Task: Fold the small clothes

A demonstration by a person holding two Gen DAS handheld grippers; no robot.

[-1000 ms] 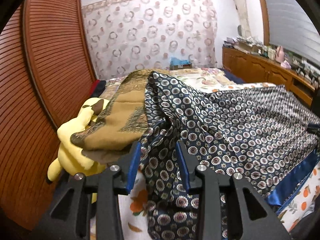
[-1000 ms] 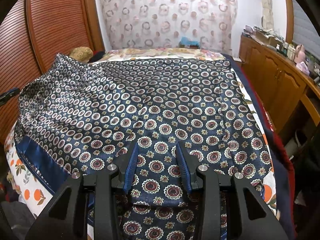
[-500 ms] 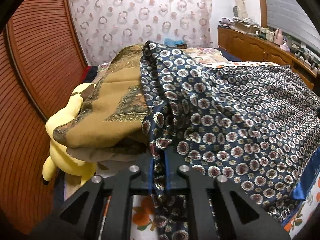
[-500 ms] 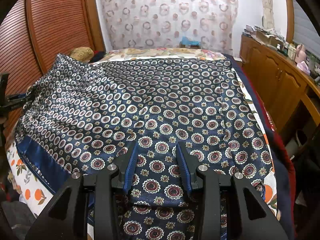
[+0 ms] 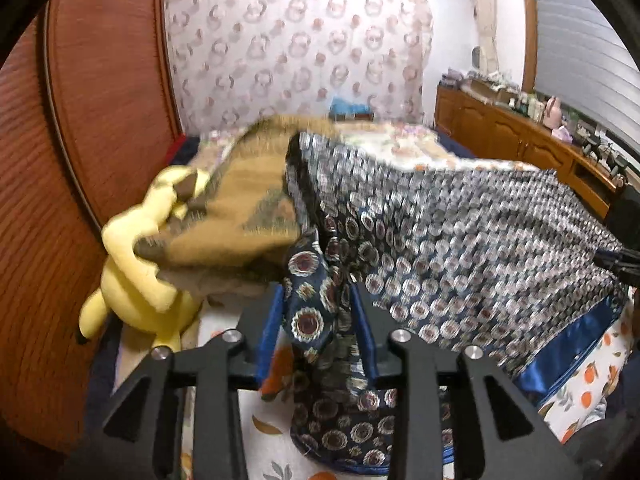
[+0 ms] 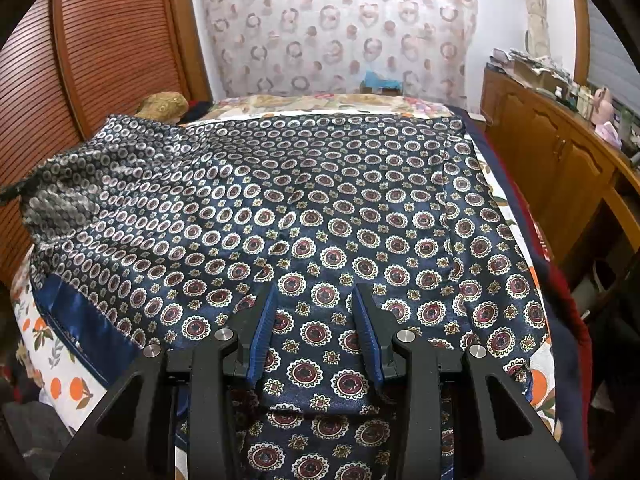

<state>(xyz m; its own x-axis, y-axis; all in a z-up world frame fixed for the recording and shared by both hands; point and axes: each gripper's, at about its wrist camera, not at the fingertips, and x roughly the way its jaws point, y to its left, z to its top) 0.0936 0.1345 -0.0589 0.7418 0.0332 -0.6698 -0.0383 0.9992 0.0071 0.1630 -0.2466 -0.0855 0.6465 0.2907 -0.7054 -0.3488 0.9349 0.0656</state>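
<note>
Garment — navy satin w/ medallion print, spread across the bed, covering most of it. In the right wrist view its far edge runs straight near the pillow end, right edge lies along the bed's right side, and a plain blue hem band marks the near-left edge over the orange-print sheet.

Left gripper: fingers partly apart w/ a bunched corner of the garment standing up between them; fabric fills the gap, but whether it's actually pinched I can't tell — frame is motion-blurred. From that corner the cloth rises in a ridge toward the far side.

Right gripper: fingers spread apart, resting over the near-middle of the garment, cloth flat between them, not pinched. A folded edge crosses just below the fingertips.

Room to move: left side is tight — yellow plush toy and a tan patterned cloth sit just beside the lifted corner, wooden slatted wardrobe door right behind. Right side has a gap, then the wooden cabinet w/ clutter on top. Curtain hangs behind the bed's far end.
</note>
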